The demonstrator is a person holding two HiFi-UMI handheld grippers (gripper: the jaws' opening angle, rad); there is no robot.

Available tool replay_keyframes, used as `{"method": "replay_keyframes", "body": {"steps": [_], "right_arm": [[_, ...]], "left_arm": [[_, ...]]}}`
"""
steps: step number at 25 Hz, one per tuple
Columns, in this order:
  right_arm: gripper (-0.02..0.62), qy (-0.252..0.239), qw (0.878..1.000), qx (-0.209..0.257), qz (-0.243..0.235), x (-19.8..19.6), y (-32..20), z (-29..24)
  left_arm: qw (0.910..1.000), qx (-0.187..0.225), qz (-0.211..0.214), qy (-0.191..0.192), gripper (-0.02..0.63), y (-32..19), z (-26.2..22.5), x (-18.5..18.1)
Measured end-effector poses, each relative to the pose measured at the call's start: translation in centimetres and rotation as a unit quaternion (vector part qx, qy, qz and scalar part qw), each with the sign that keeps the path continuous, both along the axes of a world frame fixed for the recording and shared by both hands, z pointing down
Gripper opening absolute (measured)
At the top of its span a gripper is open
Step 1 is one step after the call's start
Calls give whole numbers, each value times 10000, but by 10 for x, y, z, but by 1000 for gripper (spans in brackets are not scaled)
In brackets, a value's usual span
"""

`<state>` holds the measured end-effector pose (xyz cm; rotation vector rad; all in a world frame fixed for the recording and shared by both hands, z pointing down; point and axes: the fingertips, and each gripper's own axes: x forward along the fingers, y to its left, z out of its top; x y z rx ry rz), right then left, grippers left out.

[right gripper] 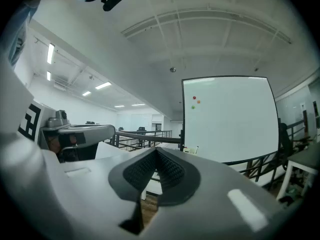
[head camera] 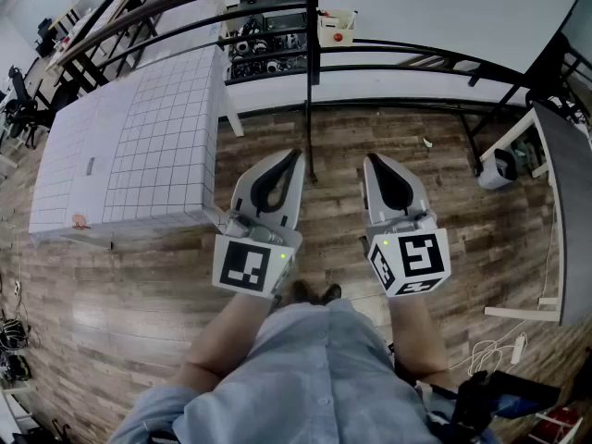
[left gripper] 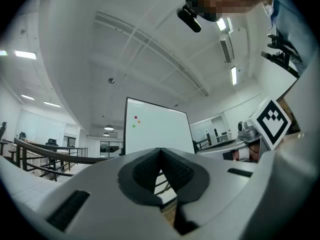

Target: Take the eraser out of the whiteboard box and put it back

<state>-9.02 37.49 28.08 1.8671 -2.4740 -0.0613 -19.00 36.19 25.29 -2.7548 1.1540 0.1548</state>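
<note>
**Head view, looking steeply down.** The left gripper [head camera: 297, 154] and right gripper [head camera: 369, 159] are held side by side above the wood floor [head camera: 388, 128]. Both point toward the far whiteboard [head camera: 435, 7]. Each gripper's own view shows its jaws fully closed, the ribbed pads meeting tip to tip with nothing between them.

The box [head camera: 338, 28] is small, cream-coloured and open-topped, with a red dot on its near face. It sits at the whiteboard's lower left corner, just right of the black post [head camera: 314, 81], and is well apart from both grippers.

The eraser cannot be made out in or about the box at this size. Its look, long axis and heading therefore cannot be told.

A white gridded table [head camera: 139, 146] stands to the left.
</note>
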Motion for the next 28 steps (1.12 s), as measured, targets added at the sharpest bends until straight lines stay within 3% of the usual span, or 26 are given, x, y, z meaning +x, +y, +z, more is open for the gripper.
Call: {"method": "replay_keyframes", "body": {"steps": [17, 28], "right_arm": [[0, -133, 9999, -32, 52, 25, -6, 3], [0, -247, 9993, -153, -242, 56, -2, 14]], "left_arm": [[10000, -20, -14, -84, -2, -6, 1, 23], [9998, -4, -121, -140, -2, -5, 9, 57]]}}
